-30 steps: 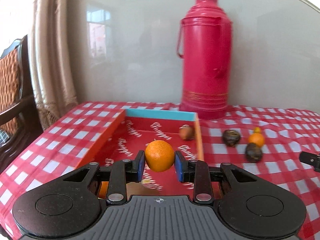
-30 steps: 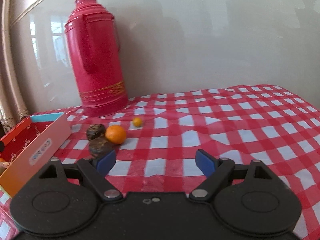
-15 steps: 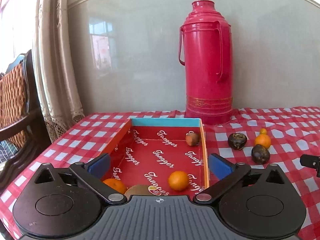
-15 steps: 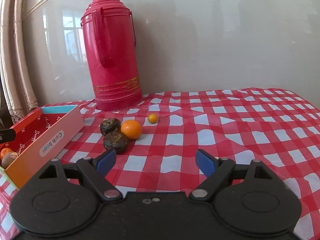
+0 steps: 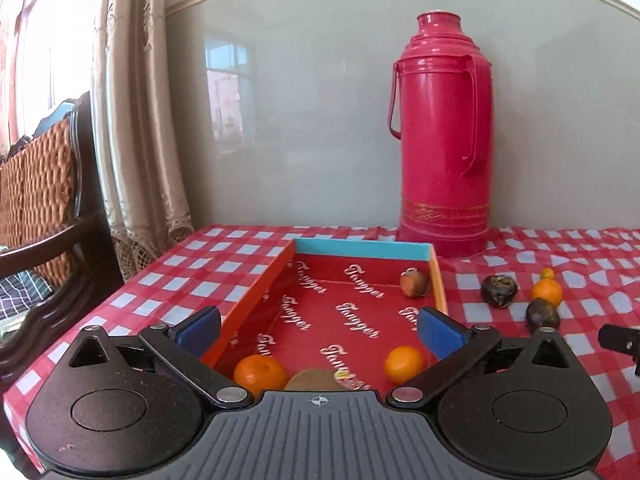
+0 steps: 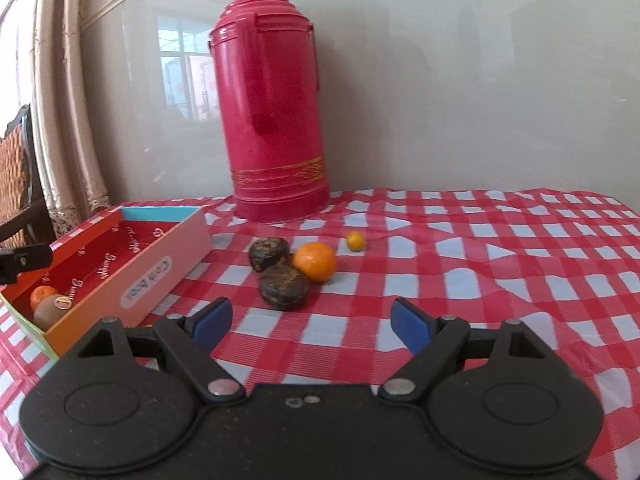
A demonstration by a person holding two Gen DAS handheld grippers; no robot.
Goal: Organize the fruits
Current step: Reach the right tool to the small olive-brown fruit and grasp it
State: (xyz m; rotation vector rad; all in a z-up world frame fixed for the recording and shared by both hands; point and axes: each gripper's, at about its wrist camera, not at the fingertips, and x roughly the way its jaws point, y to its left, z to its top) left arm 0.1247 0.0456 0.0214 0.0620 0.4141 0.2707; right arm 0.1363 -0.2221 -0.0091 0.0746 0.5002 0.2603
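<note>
Much of the red box (image 5: 256, 300) is cut off: in the left wrist view its near end disappears under the gripper body, so the kiwi (image 5: 316, 380) shows only its top with a sticker and the orange (image 5: 260, 372) beside it is half hidden. In the right wrist view the box's near wall hides most of its floor, and only that orange (image 6: 42, 296) and the kiwi (image 6: 50, 310) peek over at the near corner. A small brownish fruit (image 5: 416, 283) lies in the far right corner of the box; what kind it is cannot be made out. The left gripper (image 5: 320, 330) stands wide open over the box and holds nothing; a second orange (image 5: 404, 364) lies on the box floor just inside its right finger, apart from the pad. The right gripper (image 6: 312, 320) is also well spread and empty, angled down at the checked tablecloth (image 6: 480, 264). Just ahead of it, towards its left finger, lies a dark wrinkled fruit (image 6: 284, 286), touching an orange (image 6: 316, 261) and another dark fruit (image 6: 268, 253) behind it; a tiny orange fruit (image 6: 355, 241) sits apart, farther ahead. A red thermos (image 6: 272, 100) stands beyond them against the wall. A black edge of the right gripper shows at the right border of the left view.
</note>
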